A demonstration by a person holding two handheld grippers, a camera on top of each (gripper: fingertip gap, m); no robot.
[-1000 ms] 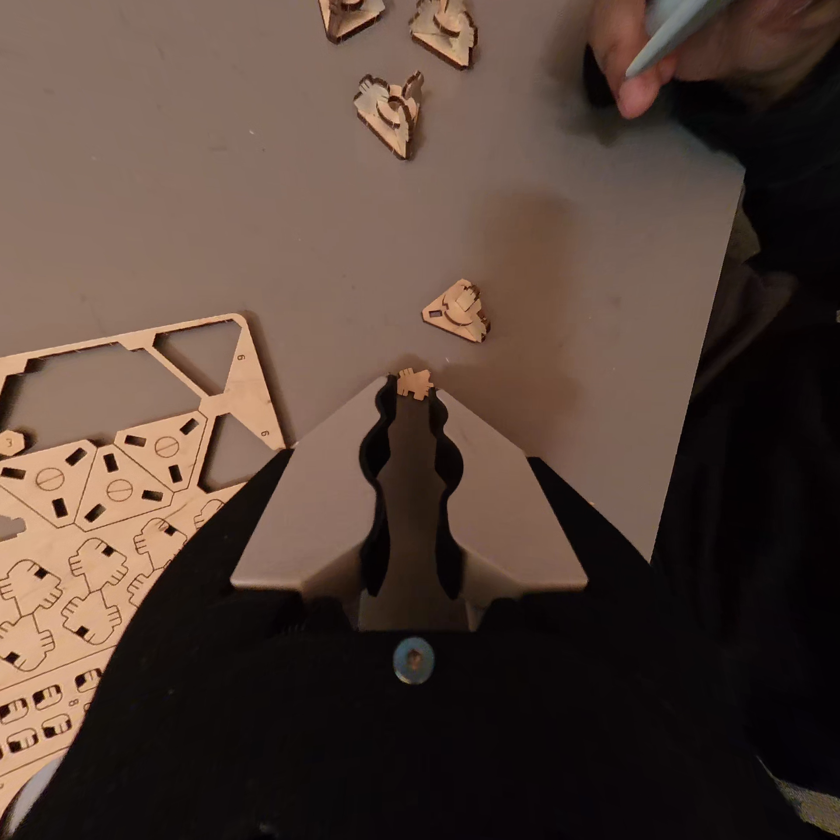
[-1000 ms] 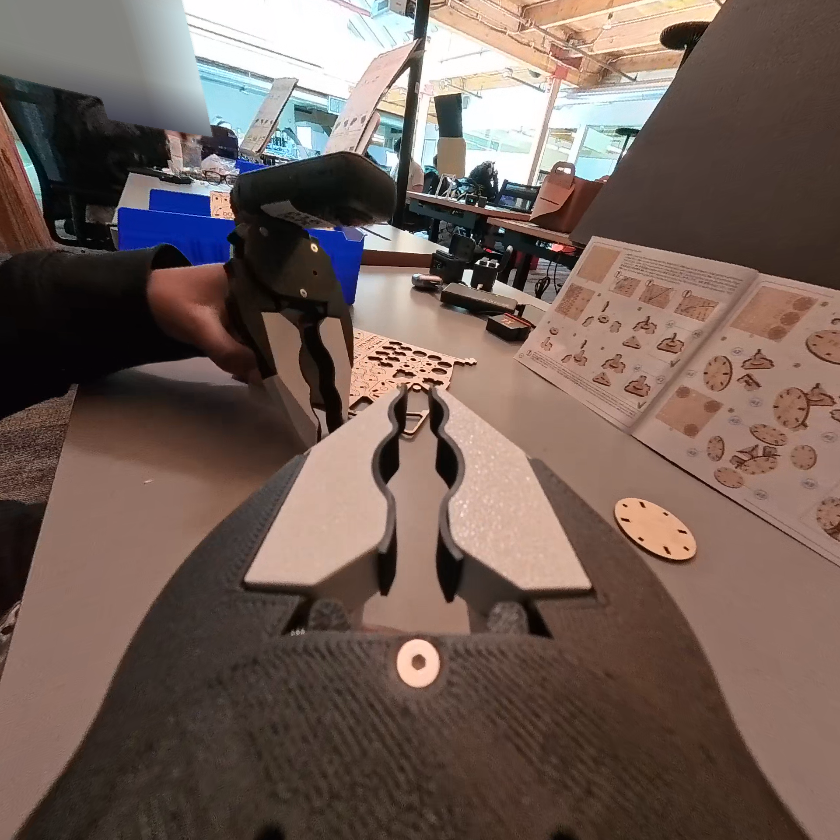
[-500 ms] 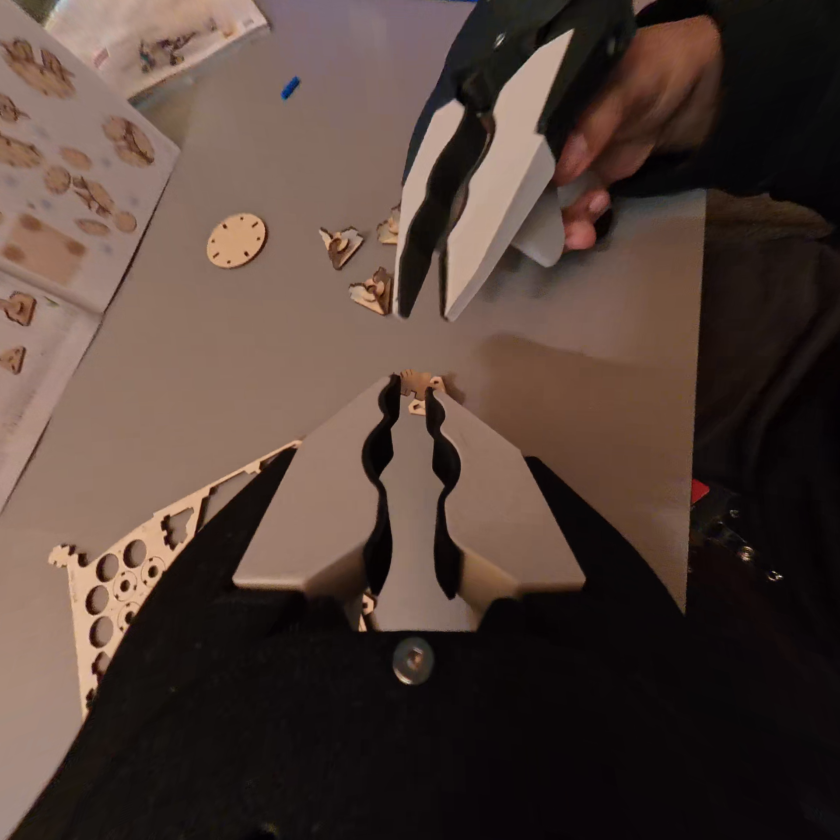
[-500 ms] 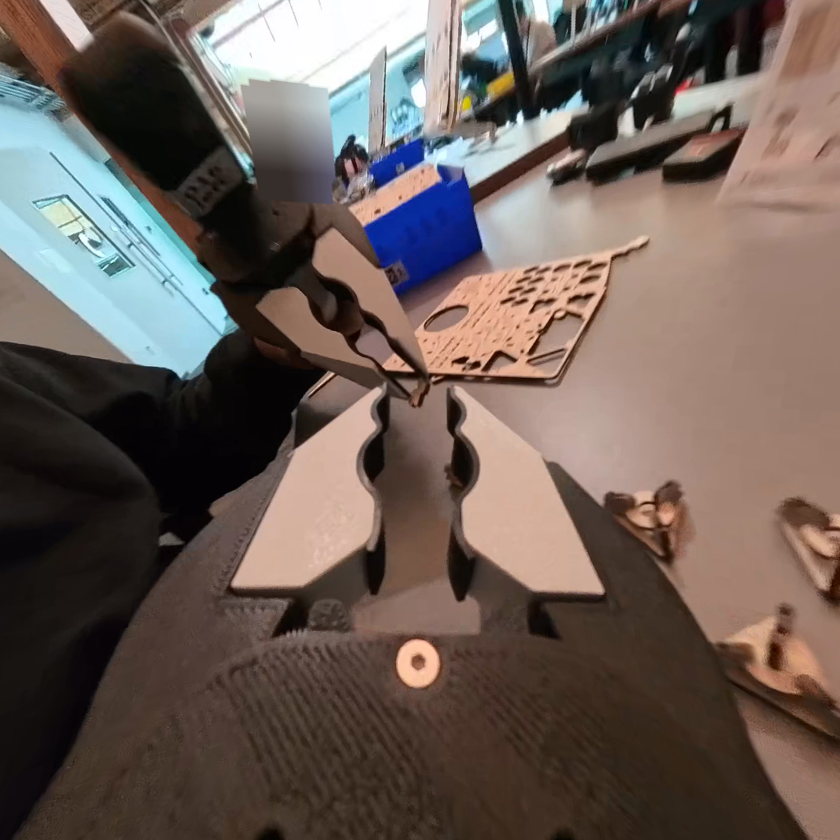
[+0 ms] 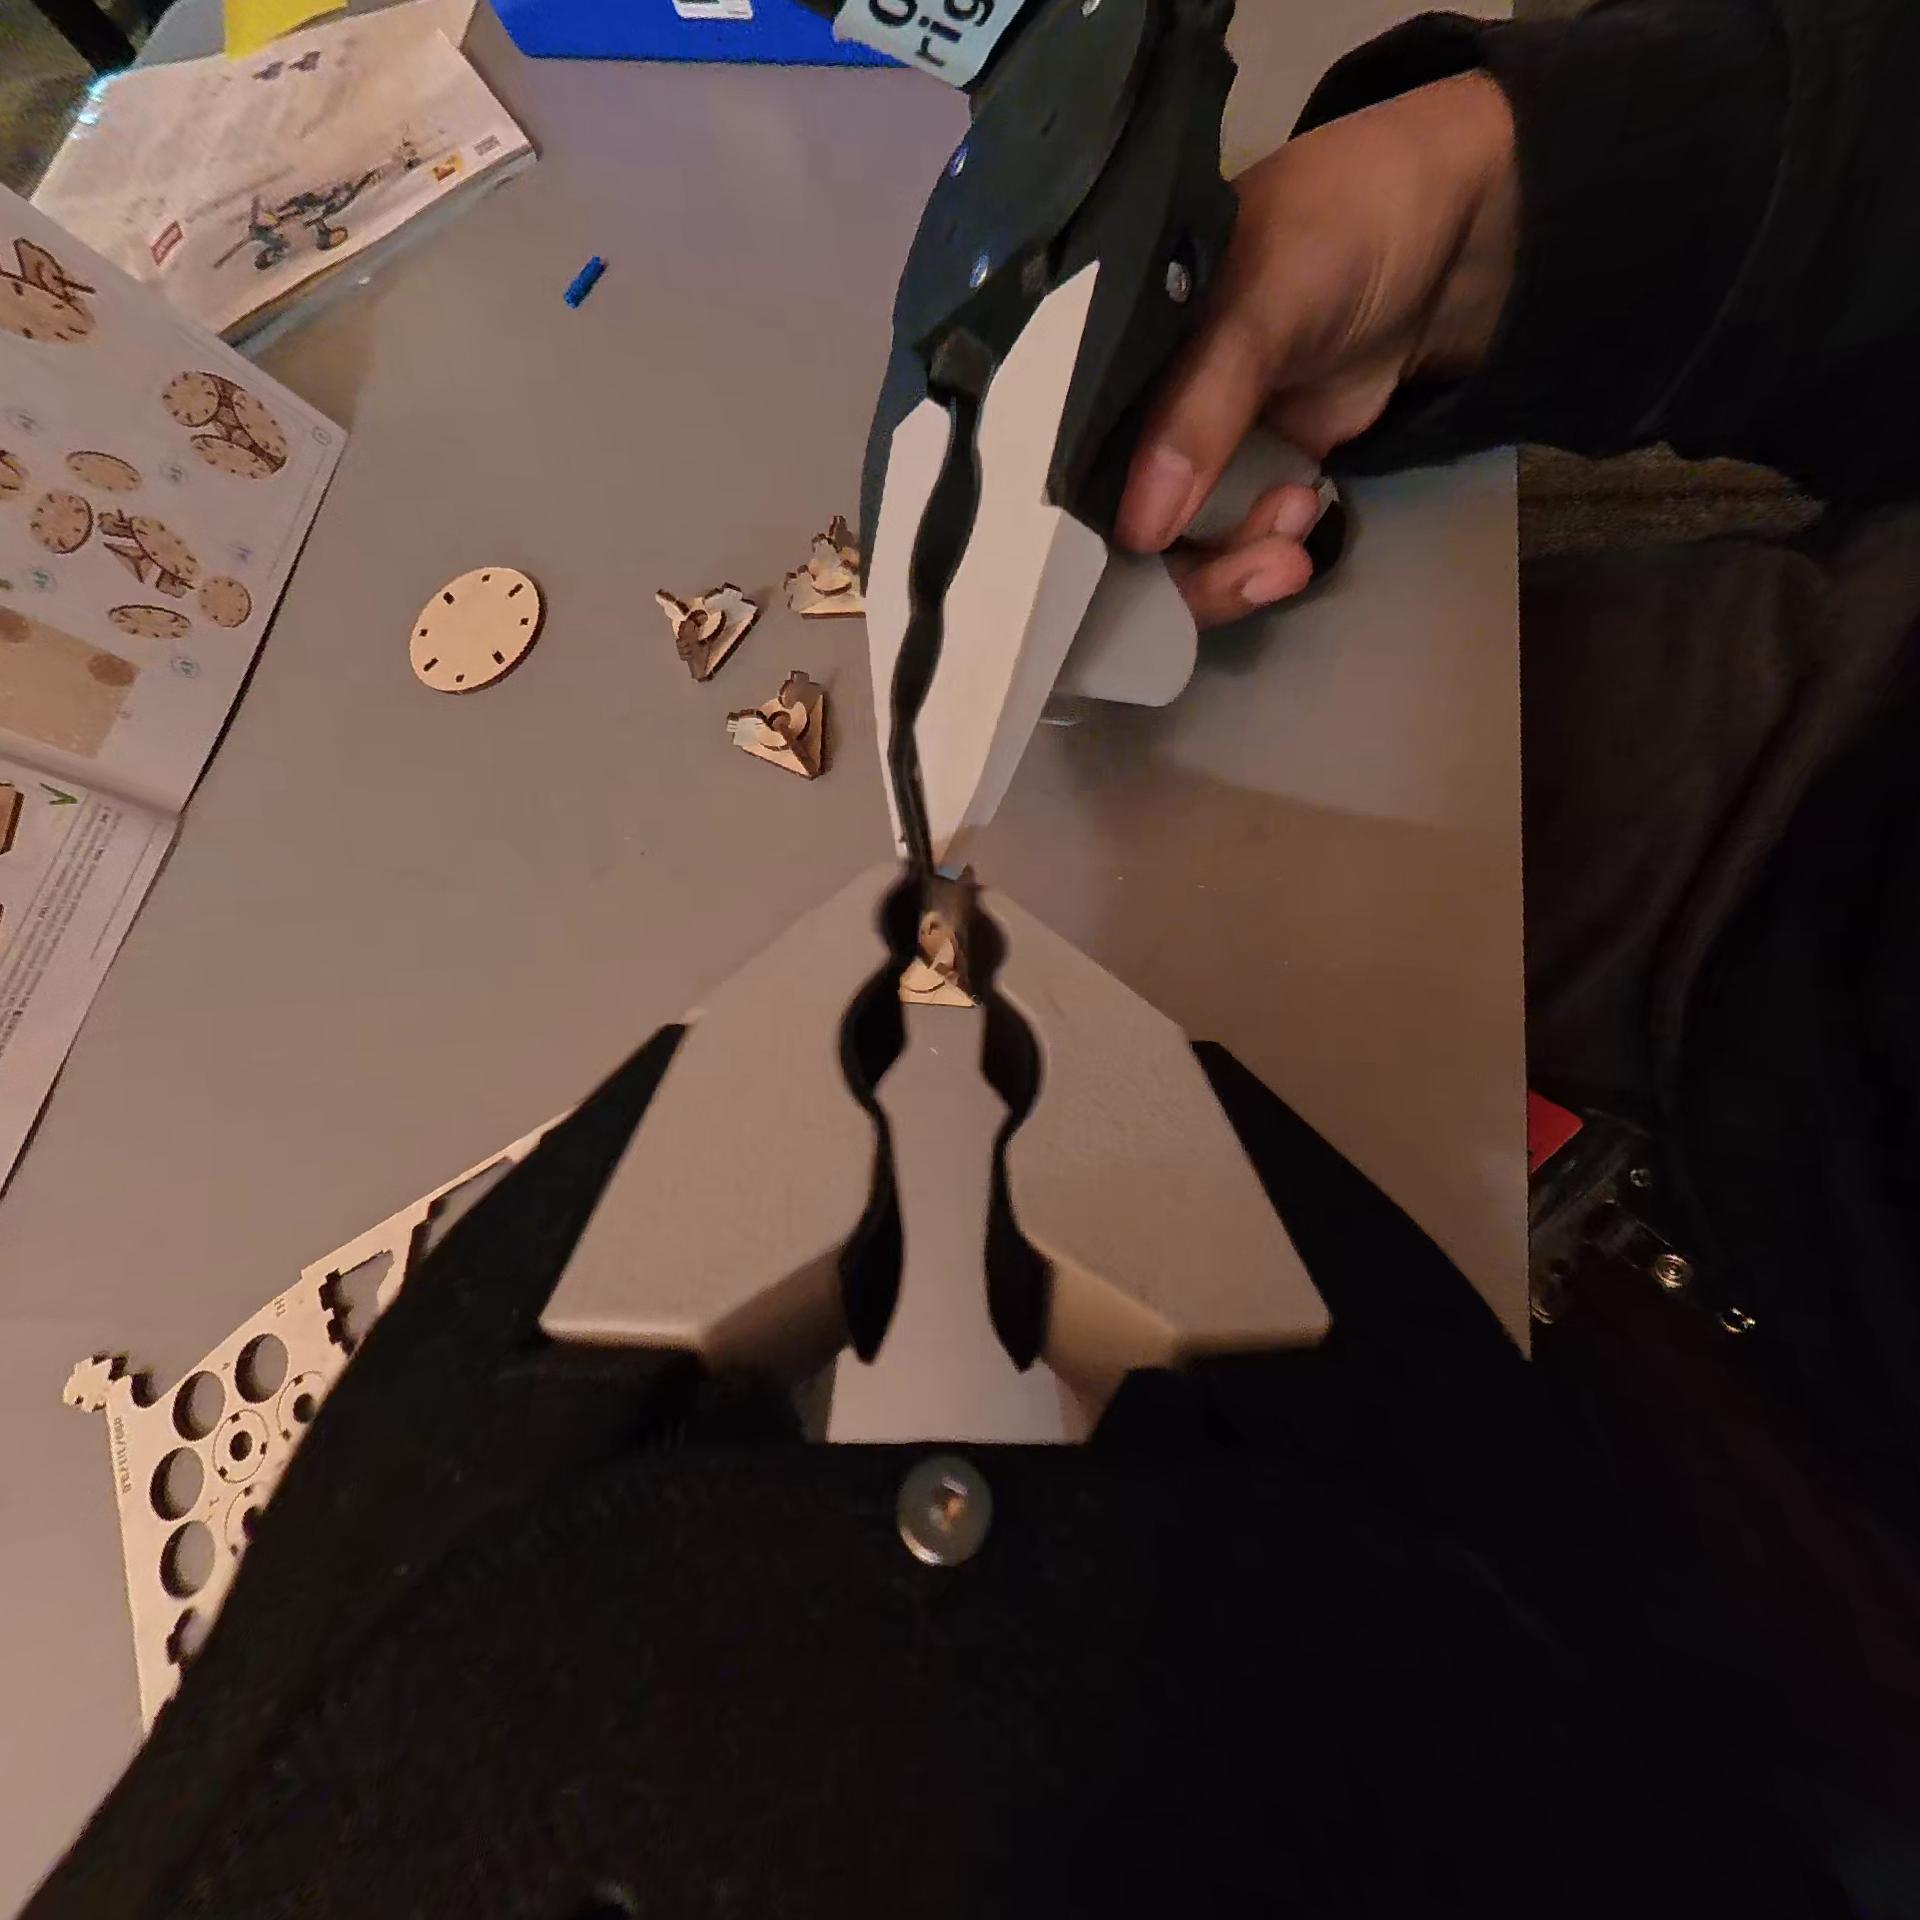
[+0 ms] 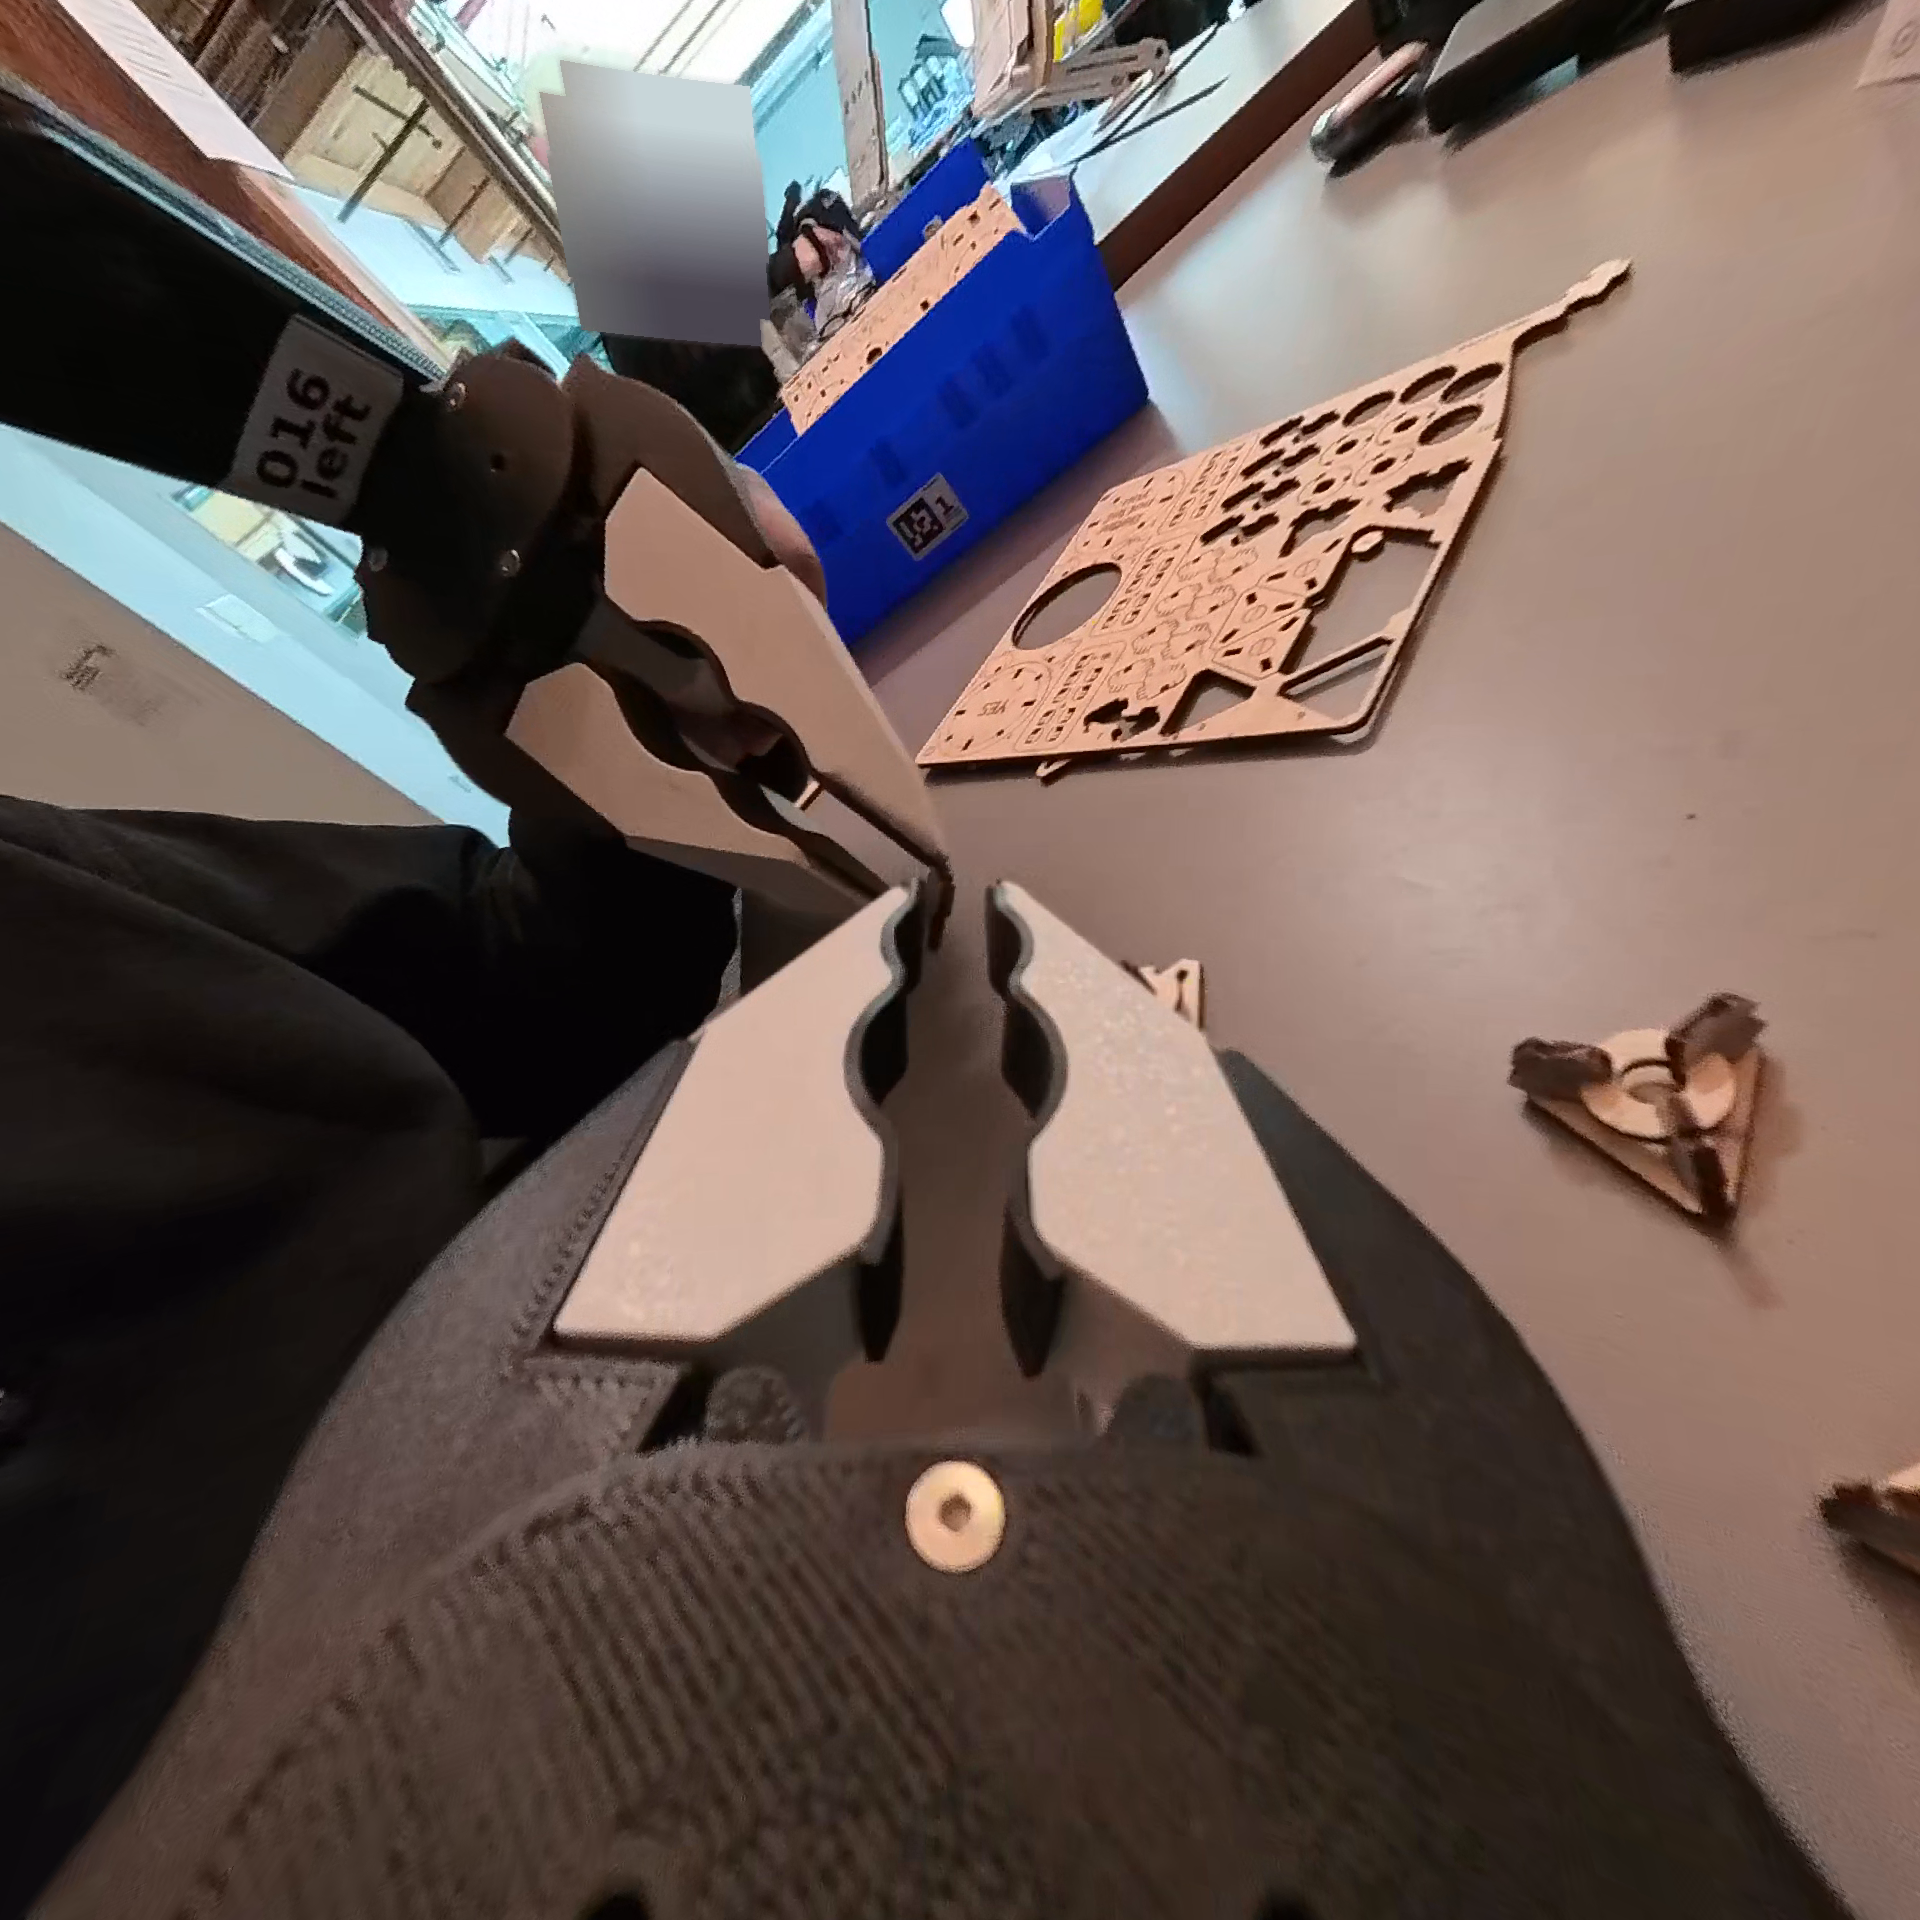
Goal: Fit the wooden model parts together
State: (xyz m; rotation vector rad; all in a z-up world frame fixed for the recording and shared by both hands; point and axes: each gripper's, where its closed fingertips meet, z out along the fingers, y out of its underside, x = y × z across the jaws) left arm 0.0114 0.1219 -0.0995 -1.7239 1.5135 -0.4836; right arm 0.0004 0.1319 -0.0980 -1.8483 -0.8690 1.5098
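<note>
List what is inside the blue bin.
A laser-cut wooden sheet stands leaning inside the blue bin, and its perforated upper part shows above the rim. The bin's wall covers the sheet's lower part and whatever else lies on the bottom.

grey table (image 5: 540,914) with wooden kit parts spread across it
round slotted disc (image 5: 477,629) lies beside three small triangular assemblies (image 5: 781,724), a cut-out plywood sheet (image 6: 1226,613) sits farther along, open instruction booklet (image 5: 114,540) at the edge, blue bin (image 6: 966,416) behind, tiny blue bit (image 5: 584,282) nearby.
</note>
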